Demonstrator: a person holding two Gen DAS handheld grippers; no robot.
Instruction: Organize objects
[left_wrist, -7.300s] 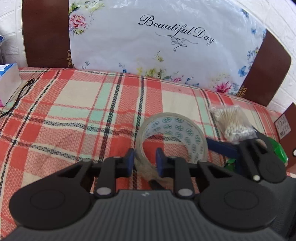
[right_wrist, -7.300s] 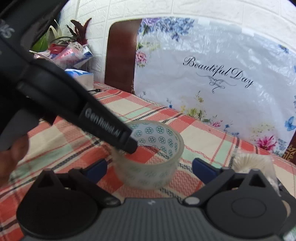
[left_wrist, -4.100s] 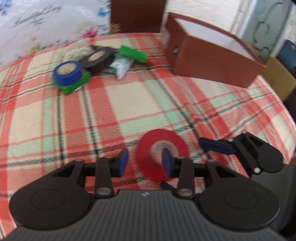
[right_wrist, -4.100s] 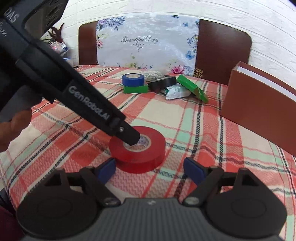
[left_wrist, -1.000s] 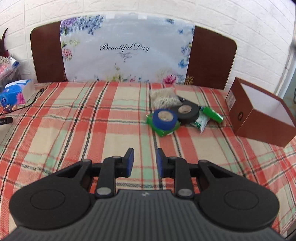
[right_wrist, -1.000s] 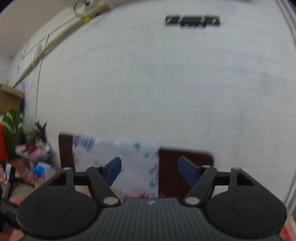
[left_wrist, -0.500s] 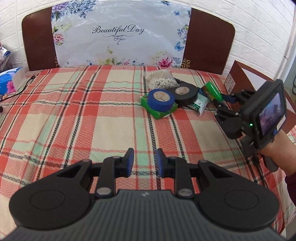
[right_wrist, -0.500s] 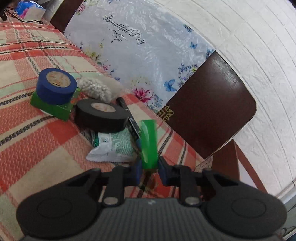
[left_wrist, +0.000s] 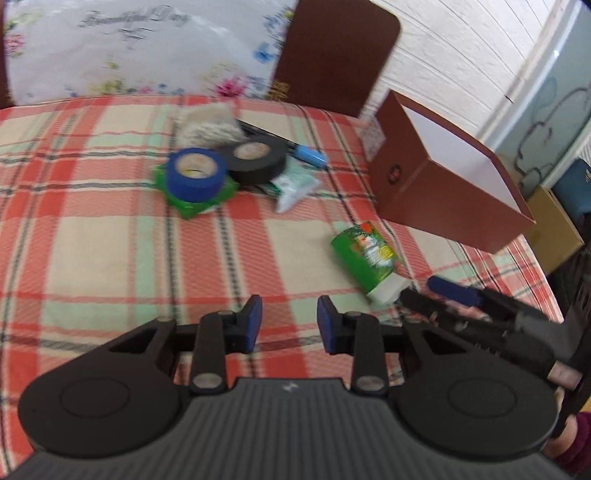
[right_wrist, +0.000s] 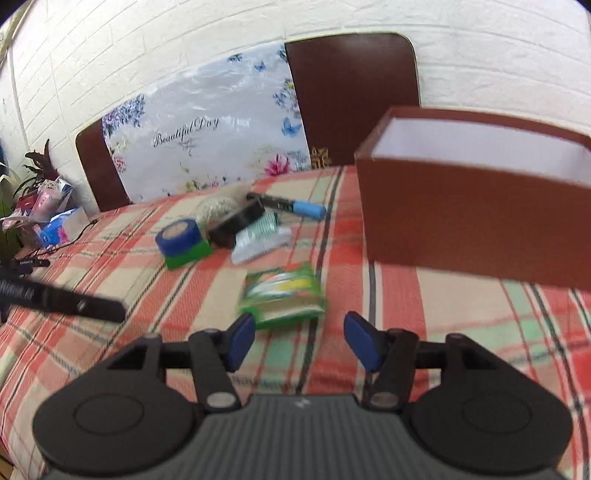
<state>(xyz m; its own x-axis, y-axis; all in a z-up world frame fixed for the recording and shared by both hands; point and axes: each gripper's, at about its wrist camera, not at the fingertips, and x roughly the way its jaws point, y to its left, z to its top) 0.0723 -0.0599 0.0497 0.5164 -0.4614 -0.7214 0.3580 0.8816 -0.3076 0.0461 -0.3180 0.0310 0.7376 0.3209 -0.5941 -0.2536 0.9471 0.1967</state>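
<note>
Clearly little is sorted yet: both grippers, left (left_wrist: 289, 322) and right (right_wrist: 299, 341), have empty, parted jaws. Green pack (right_wrist: 282, 293) lies mid-frame beside the box (right_wrist: 476, 210); tapes (right_wrist: 180, 233) and pen (right_wrist: 291, 206) wait upper left.

Plaid bed (left_wrist: 92, 258); green packet (left_wrist: 364, 254); brown box (left_wrist: 436, 192)

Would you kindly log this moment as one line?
left gripper: open, empty | right gripper: open, empty | green packet: on plaid cloth, before right gripper | brown box: open
</note>
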